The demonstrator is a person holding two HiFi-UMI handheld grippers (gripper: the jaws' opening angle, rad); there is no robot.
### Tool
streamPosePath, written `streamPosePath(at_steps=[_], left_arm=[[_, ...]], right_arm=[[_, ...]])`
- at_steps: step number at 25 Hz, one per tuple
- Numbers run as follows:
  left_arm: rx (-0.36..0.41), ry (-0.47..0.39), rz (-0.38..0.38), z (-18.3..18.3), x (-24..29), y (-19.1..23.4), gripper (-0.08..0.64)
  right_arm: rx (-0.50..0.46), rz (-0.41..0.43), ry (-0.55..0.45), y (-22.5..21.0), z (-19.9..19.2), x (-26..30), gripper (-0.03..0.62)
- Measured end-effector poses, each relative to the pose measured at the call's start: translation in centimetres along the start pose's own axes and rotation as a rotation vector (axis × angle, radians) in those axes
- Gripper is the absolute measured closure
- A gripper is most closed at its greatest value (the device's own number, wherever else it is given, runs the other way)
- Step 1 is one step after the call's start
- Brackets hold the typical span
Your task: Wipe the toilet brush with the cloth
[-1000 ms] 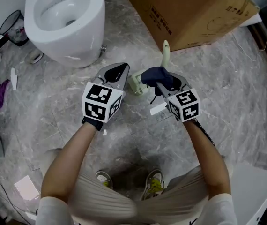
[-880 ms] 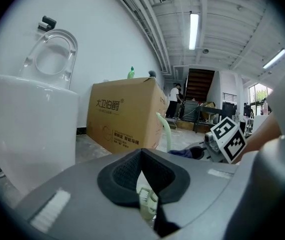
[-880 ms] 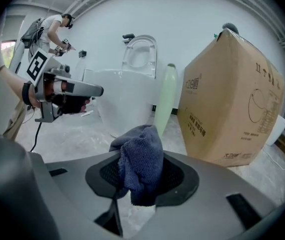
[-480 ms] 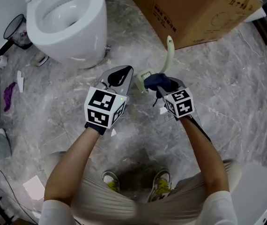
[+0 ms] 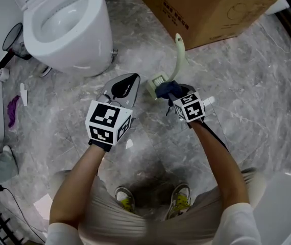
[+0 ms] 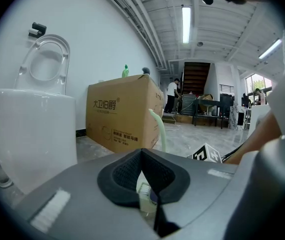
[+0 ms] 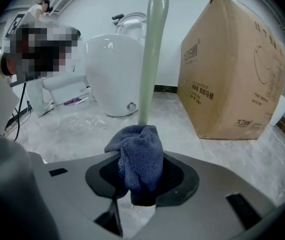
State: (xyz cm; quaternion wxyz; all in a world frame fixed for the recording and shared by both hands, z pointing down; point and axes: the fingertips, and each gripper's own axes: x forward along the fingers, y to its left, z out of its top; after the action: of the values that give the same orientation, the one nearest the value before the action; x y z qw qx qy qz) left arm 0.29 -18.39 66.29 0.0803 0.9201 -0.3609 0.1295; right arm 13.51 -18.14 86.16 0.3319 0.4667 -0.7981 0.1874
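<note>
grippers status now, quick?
Left gripper: closed on the toilet brush, at its head.
Right gripper: closed, holding the cloth.

Counted two grippers, the left gripper and the right gripper, each with two jaws and one marker cube. Counted one toilet brush, one dark blue cloth, one white toilet and one cardboard box. On the floor, found two shoes, a left shoe and a right shoe, one dark bin and one purple scrap.
</note>
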Motion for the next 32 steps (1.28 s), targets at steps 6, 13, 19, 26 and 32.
streamPosePath(at_steps=[6, 13, 19, 26, 32], left_arm=[[-0.002, 0.012, -0.008, -0.4, 0.2, -0.3, 0.563], [-0.001, 0.027, -0.003, -0.9, 0.3, 0.1, 0.563], [-0.002, 0.036, -0.001, -1.3, 0.1, 0.3, 0.563], [-0.003, 0.035, -0.012, -1.2, 0.4, 0.0, 0.563], [-0.009, 0.027, -0.02, -1.1, 0.6, -0.2, 0.563]], right_arm=[[0.042, -0.021, 0.036, -1.0, -1.6, 1.2, 0.439], [0.092, -0.13, 0.078, -3.6, -2.8, 1.7, 0.439], [0.046, -0.09, 0.102, -1.8, -3.1, 3.1, 0.439], [-0.06, 0.009, 0.146, 1.4, -4.0, 4.1, 0.439], [-0.038, 0.098, 0.16, 3.1, -5.0, 4.0, 0.437]])
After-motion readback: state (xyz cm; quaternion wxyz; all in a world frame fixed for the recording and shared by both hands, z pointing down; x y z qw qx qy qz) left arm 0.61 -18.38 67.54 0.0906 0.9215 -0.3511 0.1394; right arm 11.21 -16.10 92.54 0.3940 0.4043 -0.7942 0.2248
